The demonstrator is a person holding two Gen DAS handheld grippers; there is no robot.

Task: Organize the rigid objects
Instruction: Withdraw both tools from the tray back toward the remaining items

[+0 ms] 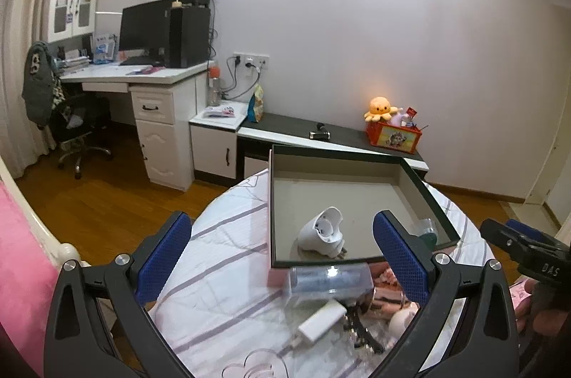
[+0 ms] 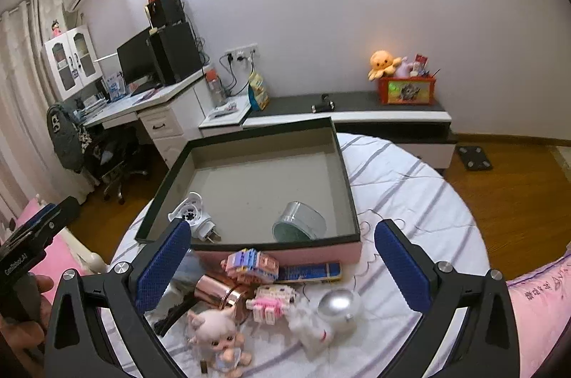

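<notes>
My tool [image 2: 282, 260] has blue cross-hatched pads [image 2: 162, 265] on black arms. The box [image 2: 348, 185] is dark-rimmed, grey inside, pink outside. The cloth [image 2: 410, 185] is white with purple stripes. The cup [image 2: 217, 288] is copper-pink.

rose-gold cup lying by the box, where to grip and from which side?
Grip the rose-gold cup across its cylindrical body, coming from above with the right gripper. It lies on its side among toys, so the rim is poorly exposed; the rounded wall is.
</notes>
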